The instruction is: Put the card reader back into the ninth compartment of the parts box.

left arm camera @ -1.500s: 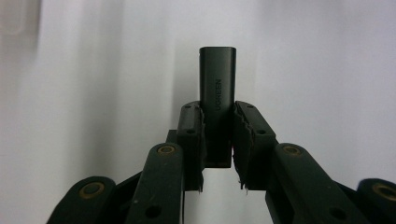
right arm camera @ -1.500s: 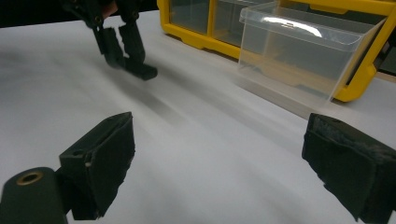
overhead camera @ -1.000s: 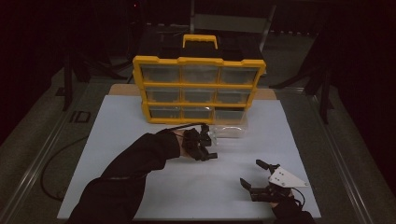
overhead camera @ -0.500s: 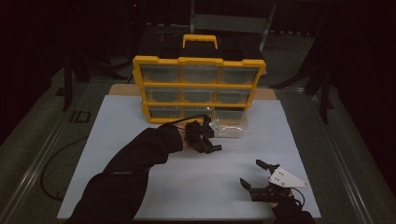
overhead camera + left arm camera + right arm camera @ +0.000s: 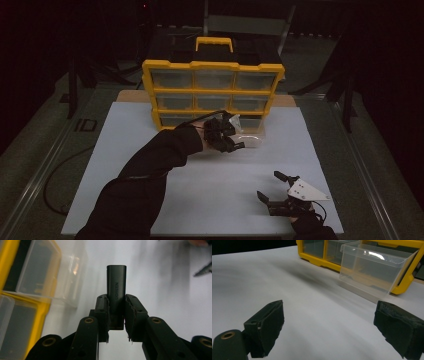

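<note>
Black plastic, marked UGREEN, the small adapter [image 5: 116, 290] sits clamped between the 2 jaws of my left gripper [image 5: 116, 312], its free end pointing to 12 o'clock in the left gripper view, above the white table top [image 5: 155, 277]. At 10 o'clock from it there, a clear drawer [image 5: 72, 272] juts out of the yellow organizer [image 5: 40, 310].

In the high view, my left gripper [image 5: 227, 139] hangs just beside that pulled-out drawer [image 5: 247, 140], which sticks out from the bottom row of the organizer [image 5: 212, 67] at 12 o'clock on the table. My sleeve [image 5: 150, 165] runs back toward 7 o'clock.

My right gripper [image 5: 280, 192] rests well apart, at 5 o'clock on the white surface [image 5: 125, 150], jaws spread wide with nothing between them. In the right gripper view its 2 pads [image 5: 268, 323] frame bare table, with the drawer [image 5: 374, 267] at 1 o'clock.
</note>
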`<state>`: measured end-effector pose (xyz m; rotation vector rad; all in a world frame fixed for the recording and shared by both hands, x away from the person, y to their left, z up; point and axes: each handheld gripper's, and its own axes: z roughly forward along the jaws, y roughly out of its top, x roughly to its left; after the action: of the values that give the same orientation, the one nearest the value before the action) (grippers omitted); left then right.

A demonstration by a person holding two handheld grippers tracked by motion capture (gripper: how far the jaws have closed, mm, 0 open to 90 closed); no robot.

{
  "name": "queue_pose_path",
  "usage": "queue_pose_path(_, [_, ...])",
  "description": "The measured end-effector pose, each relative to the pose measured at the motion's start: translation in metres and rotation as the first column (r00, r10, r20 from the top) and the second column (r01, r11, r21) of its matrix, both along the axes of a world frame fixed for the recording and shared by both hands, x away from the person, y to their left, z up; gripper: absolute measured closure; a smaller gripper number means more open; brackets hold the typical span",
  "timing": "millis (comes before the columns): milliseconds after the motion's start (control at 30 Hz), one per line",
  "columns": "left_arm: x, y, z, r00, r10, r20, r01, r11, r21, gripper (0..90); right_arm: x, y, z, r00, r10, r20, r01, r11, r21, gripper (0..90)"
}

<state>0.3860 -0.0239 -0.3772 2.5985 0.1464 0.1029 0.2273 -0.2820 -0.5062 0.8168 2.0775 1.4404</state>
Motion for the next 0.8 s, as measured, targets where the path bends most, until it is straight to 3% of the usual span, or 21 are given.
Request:
queue_pose_path(333, [0.015,-0.004,0.003,0.9993,0.037,0.0,-0.037,0.9979,-0.052,74.6,0.0,0.0,0.0,1.0,0.002,-0.004,-0.002,1.0,0.003,9.5])
queue_pose_path(800, [0.034,-0.016,0.003,0.9948,0.101,0.013,-0.099,0.9915,-0.084,74.6,0.0,0.001,-0.001,1.0,0.006,-0.003,-0.006,1.0,0.005,9.5])
